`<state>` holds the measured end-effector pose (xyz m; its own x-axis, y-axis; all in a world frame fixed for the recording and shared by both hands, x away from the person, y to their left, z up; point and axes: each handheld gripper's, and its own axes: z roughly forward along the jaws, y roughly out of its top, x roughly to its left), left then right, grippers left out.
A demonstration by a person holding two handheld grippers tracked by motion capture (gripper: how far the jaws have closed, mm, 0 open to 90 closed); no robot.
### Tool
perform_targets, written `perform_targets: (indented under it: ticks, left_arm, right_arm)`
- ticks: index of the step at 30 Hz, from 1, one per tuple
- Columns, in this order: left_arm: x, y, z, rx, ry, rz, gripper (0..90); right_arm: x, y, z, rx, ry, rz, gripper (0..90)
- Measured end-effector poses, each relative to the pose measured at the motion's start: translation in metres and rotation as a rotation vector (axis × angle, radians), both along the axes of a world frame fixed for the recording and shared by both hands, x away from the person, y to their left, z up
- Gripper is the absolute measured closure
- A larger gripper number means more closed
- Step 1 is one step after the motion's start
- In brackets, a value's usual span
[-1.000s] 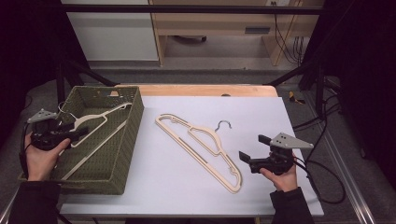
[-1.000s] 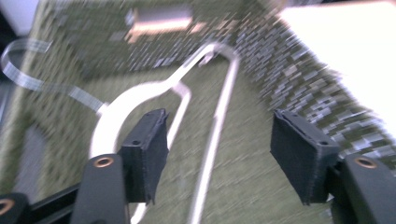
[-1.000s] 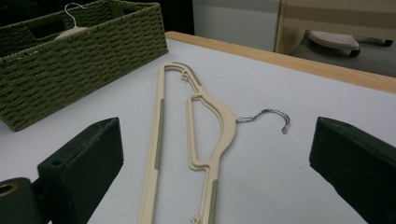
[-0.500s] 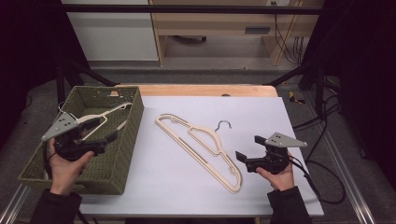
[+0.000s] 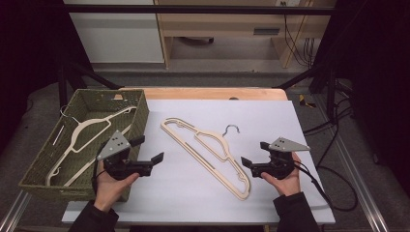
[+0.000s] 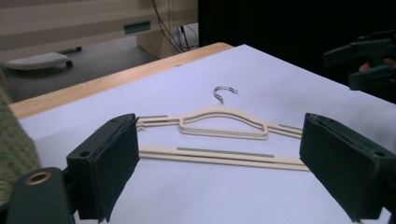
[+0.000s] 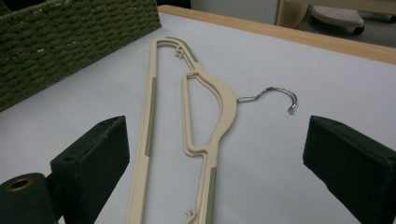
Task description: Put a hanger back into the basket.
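A beige plastic hanger (image 5: 208, 154) with a metal hook lies flat on the white table top, between my two grippers. A second beige hanger (image 5: 82, 137) lies inside the green woven basket (image 5: 82, 94) at the left. My left gripper (image 5: 149, 150) is just past the basket's right wall and points at the table hanger (image 6: 224, 133). Its jaws have just been opening and stand open with nothing between them (image 6: 224, 156). My right gripper (image 5: 254, 153) is at the hanger's right, open and empty (image 7: 217, 154), facing the hanger (image 7: 224, 102).
The basket (image 7: 70, 37) fills the table's left side. A wooden strip (image 5: 212, 93) edges the far side of the white top. Cables (image 5: 333, 183) trail off to the right. The other hand's gripper (image 6: 369, 60) shows in the left gripper view.
My left gripper has moved right, from over the basket to the table beside its right wall, and its jaws have spread wider. The hanger stays in the basket. The right gripper has kept still.
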<state>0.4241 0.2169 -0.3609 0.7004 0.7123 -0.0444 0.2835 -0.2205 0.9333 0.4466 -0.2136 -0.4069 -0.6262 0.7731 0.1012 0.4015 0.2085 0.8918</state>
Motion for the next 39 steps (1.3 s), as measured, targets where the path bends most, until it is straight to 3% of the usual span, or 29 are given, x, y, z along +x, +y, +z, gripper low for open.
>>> perform_targets:
  ticks: [13, 16, 18, 21, 28, 36, 39]
  left_arm:
    - [-0.003, -0.018, -0.024, 0.038, 0.051, -0.038, 11.9]
    - [-0.002, -0.02, -0.028, 0.052, 0.058, -0.043, 11.8]
    - [-0.001, -0.021, -0.029, 0.055, 0.061, -0.045, 11.9]
    - [-0.001, -0.022, -0.03, 0.057, 0.064, -0.047, 11.9]
    - [0.0, -0.024, -0.032, 0.063, 0.071, -0.053, 12.2]
    - [0.002, -0.026, -0.036, 0.074, 0.083, -0.057, 12.8]
    - [0.002, -0.026, -0.036, 0.076, 0.084, -0.058, 13.0]
  right_arm:
    - [0.021, 0.019, -0.027, -0.088, 0.091, -0.014, 16.1]
    - [0.027, 0.024, -0.035, -0.103, 0.14, -0.019, 23.8]
    - [0.03, 0.025, -0.037, -0.117, 0.139, -0.013, 26.9]
    - [0.035, 0.03, -0.046, -0.143, 0.209, -0.034, 33.0]
    - [0.042, 0.036, -0.062, -0.226, 0.245, 0.013, 45.5]
    - [0.042, 0.04, -0.067, -0.273, 0.265, 0.015, 57.7]
    - [0.041, 0.041, -0.066, -0.259, 0.29, 0.025, 64.4]
